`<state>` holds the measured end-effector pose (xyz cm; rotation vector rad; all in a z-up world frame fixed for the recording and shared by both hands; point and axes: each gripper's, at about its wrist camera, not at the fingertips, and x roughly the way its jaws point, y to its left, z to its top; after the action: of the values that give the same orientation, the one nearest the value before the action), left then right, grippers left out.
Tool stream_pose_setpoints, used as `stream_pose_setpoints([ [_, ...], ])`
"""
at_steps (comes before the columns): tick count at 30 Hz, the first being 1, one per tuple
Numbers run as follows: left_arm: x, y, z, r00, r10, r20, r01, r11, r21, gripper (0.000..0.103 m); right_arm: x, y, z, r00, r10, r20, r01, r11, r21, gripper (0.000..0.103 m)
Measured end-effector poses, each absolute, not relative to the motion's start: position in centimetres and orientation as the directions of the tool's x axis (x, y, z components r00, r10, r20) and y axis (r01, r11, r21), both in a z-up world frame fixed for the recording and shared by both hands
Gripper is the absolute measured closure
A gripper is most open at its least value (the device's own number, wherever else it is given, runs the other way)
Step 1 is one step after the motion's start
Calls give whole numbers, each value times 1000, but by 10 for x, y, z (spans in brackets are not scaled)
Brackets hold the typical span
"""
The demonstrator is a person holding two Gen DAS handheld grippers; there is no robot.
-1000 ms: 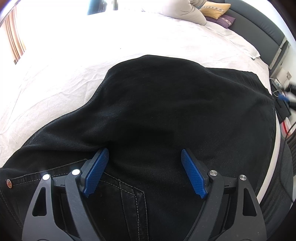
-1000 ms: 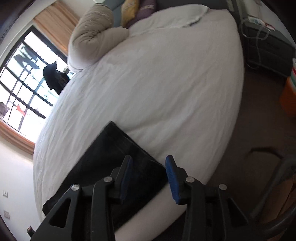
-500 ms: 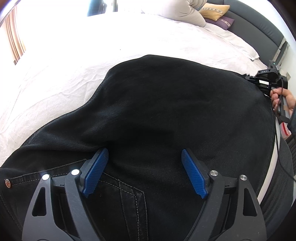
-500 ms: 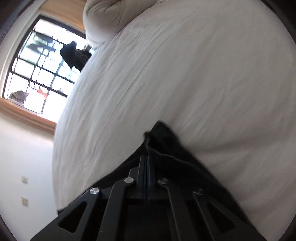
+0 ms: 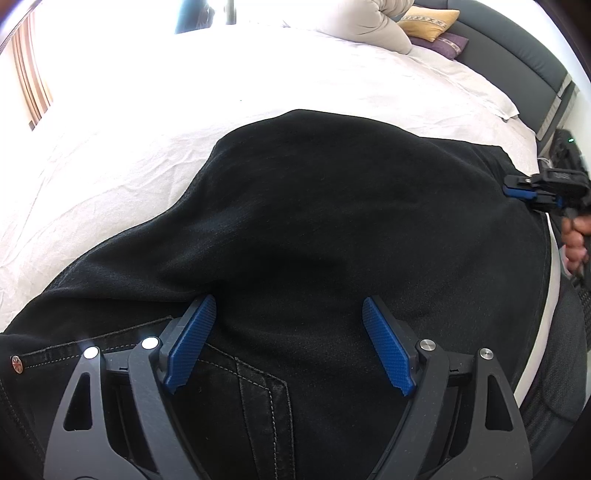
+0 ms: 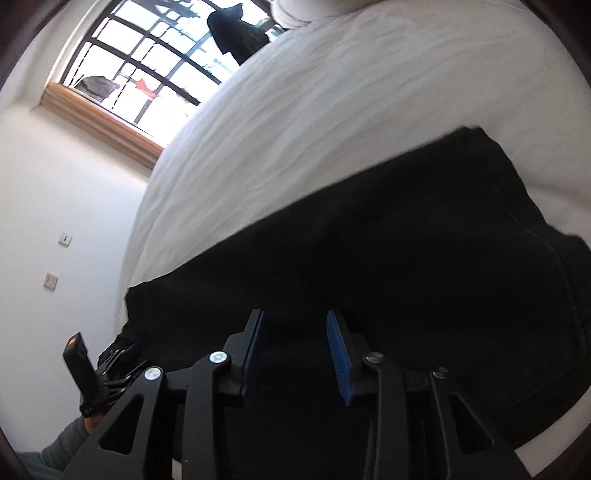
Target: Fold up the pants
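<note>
Black pants (image 5: 314, 221) lie flat across the white bed (image 5: 184, 92). The waistband with stitching and a rivet is near my left gripper (image 5: 288, 339), which is open and hovers just over the seat of the pants. My right gripper (image 6: 295, 350) is open over the leg end of the pants (image 6: 406, 240). It also shows at the right edge of the left wrist view (image 5: 517, 190), at the hem, held by a hand. The left gripper shows small at the lower left of the right wrist view (image 6: 122, 356).
A grey duvet (image 5: 365, 18), a yellow pillow (image 5: 428, 24) and a purple pillow (image 5: 448, 42) lie at the dark headboard (image 5: 517, 62). A window (image 6: 147, 62) is beyond the bed's far side. The bed edge and floor are at the right (image 5: 554, 332).
My right gripper was shut on the pant hem half a second ago; now it is open and has swung over the leg. The left gripper has stayed put and open.
</note>
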<state>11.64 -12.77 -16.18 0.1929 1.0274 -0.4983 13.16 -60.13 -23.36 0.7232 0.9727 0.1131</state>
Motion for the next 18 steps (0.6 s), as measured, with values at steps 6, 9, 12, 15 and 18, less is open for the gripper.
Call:
stream_pose_setpoints([
  [6, 117, -134, -160, 422, -301, -855, 481, 874, -70, 22, 106, -690, -223, 641, 91, -762, 570, 608, 552, 97],
  [9, 115, -135, -159, 428, -299, -853, 478, 876, -68, 22, 113, -651, -191, 696, 204, -689, 406, 679, 611, 87],
  [12, 111, -137, -161, 438, -291, -851, 476, 878, -55, 22, 142, -569, -172, 634, 424, -647, 146, 756, 639, 67],
  [15, 109, -133, -153, 434, -335, -836, 462, 880, -113, 22, 181, -478, -155, 530, 589, -610, -119, 764, 635, 64],
  [18, 116, -132, -137, 415, -441, -796, 479, 850, -221, 22, 219, -421, -161, 417, 657, -628, -239, 745, 622, 64],
])
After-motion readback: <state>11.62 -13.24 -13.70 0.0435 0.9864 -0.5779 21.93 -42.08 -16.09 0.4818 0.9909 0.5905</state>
